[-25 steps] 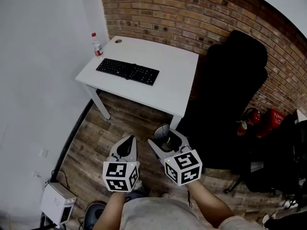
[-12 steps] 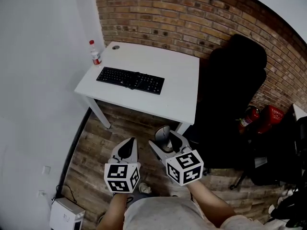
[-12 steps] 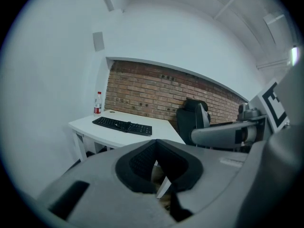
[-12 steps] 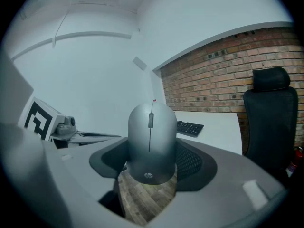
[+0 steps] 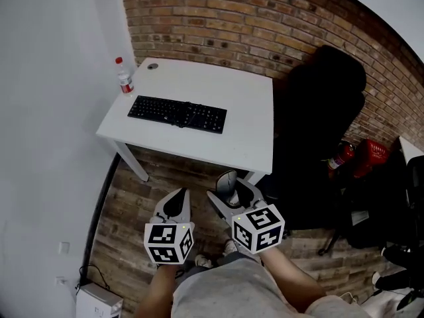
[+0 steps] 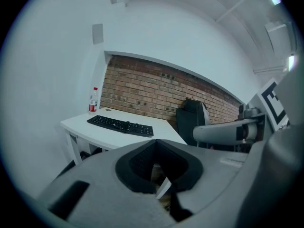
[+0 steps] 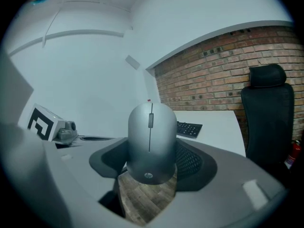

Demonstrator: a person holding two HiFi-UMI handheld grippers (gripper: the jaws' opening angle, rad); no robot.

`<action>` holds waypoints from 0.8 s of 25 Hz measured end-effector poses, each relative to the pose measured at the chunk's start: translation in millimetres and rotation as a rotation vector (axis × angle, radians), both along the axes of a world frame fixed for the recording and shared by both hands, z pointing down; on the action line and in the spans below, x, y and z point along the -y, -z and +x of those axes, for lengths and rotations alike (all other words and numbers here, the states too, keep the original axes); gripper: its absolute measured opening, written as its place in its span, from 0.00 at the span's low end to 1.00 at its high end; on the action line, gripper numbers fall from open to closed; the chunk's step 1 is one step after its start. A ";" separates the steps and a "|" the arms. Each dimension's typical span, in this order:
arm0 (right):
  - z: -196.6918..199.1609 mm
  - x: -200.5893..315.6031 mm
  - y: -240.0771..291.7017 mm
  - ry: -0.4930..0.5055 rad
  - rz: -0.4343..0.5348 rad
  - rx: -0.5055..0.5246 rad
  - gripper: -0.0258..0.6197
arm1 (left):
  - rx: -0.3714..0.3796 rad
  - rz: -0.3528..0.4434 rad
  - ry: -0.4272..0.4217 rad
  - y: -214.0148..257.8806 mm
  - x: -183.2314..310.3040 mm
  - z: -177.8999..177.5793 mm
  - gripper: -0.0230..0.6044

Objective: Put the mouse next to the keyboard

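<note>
A grey mouse (image 7: 151, 141) stands clamped between the jaws of my right gripper (image 5: 230, 189), held over the wooden floor in front of the desk; it shows small in the head view as the mouse (image 5: 227, 181). A black keyboard (image 5: 177, 114) lies on the white desk (image 5: 245, 131), toward its left half, also seen as the keyboard (image 6: 120, 125) and the keyboard (image 7: 189, 128). My left gripper (image 5: 175, 204) hangs beside the right one, its jaws closed together with nothing between them.
A water bottle (image 5: 123, 78) stands at the desk's back left corner. A black office chair (image 5: 317, 131) sits right of the desk against the brick wall (image 5: 265, 32). A red fire extinguisher (image 5: 339, 158) lies on the floor at right. A white wall (image 5: 46, 111) bounds the left.
The view has shifted closer to the desk, which now sits lower and nearer in the head view. Both grippers keep their places, and the mouse stays in the right one.
</note>
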State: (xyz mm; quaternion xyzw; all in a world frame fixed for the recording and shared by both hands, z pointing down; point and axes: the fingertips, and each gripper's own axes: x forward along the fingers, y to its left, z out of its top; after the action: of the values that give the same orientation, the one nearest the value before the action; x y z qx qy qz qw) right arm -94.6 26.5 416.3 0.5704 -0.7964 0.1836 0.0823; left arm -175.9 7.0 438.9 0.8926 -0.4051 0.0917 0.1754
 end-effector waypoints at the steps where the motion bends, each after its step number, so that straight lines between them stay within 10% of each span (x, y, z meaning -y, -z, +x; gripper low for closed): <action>1: 1.3 3.8 -1.6 -0.007 -0.003 0.003 0.52 | 0.003 -0.003 -0.004 -1.5 4.6 0.3 0.03; 20: 89.8 146.8 -22.0 -0.083 -0.030 0.060 0.52 | 0.067 -0.017 -0.067 -12.9 151.5 81.0 0.03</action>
State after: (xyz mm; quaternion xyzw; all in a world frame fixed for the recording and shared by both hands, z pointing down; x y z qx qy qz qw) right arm -4.8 -120.3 438.3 0.5959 -0.7712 0.2160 0.0593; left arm -94.9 -144.5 451.8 0.9005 -0.3800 0.1307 0.1663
